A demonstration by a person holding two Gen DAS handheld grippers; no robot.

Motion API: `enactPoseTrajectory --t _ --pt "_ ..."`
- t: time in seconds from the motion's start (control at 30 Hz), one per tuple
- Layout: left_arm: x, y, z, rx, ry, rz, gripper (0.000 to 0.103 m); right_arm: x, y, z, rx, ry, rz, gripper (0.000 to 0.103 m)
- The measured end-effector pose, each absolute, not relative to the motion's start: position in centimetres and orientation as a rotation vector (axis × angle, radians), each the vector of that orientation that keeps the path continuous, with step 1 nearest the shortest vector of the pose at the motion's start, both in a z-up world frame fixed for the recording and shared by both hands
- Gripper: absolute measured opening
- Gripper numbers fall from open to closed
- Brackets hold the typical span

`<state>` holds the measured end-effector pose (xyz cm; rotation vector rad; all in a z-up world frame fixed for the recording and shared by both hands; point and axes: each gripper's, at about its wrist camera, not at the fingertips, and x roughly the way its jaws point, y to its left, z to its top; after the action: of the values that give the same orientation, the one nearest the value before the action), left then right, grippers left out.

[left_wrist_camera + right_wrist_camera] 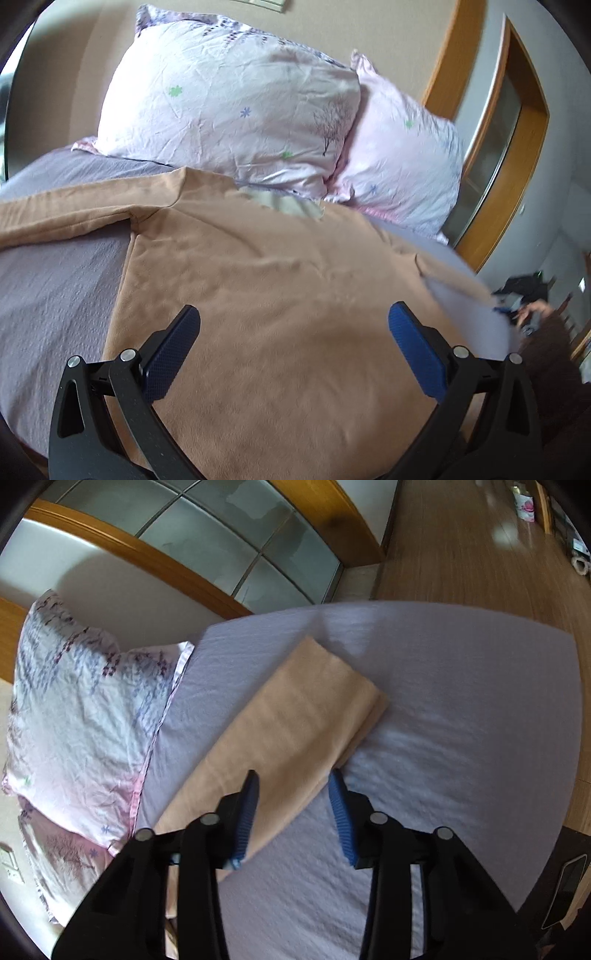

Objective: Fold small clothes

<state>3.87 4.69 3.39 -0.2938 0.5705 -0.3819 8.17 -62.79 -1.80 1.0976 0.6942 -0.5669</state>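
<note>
A tan shirt (266, 266) lies spread on the lilac bed sheet (55, 288), its left sleeve stretched out to the left and its collar toward the pillows. My left gripper (293, 314) is open and empty, hovering over the shirt's body. In the right wrist view the shirt's other sleeve (295, 720) lies flat on the sheet (461, 738), pointing away. My right gripper (293, 775) is open and empty, its jaws on either side of the sleeve's near part, just above it.
Two floral pillows (229, 107) stand at the head of the bed, also in the right wrist view (81, 701). A wooden-framed glass door (229, 542) is behind. The bed's edge and wooden floor (480, 546) lie to the right.
</note>
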Motion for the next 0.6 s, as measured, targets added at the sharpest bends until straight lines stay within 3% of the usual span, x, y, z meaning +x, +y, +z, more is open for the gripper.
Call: enactPoseTrajectory --t 0.07,0.2,0.4,0.6 --pt "4.5 5.6 3.5 -0.329 0.56 -0.375 0.102 9.5 -63.6 -2.3 1.105 0.695 -0.568 0.005" --pt "5.0 8.5 3.7 -0.418 0.535 -0.359 0.102 11.6 -61.3 1.4 0.915 0.631 -0.544 0.004" --pt "5.8 15.2 2.6 -0.675 0.546 -0.267 0.102 19.5 -42.5 11.7 0.532 0.528 -0.02 0.004" --pt "5.0 20.8 2.2 -0.8 0.593 -0.115 0.102 25.9 -20.1 10.2 0.279 0.701 0.475 0.004"
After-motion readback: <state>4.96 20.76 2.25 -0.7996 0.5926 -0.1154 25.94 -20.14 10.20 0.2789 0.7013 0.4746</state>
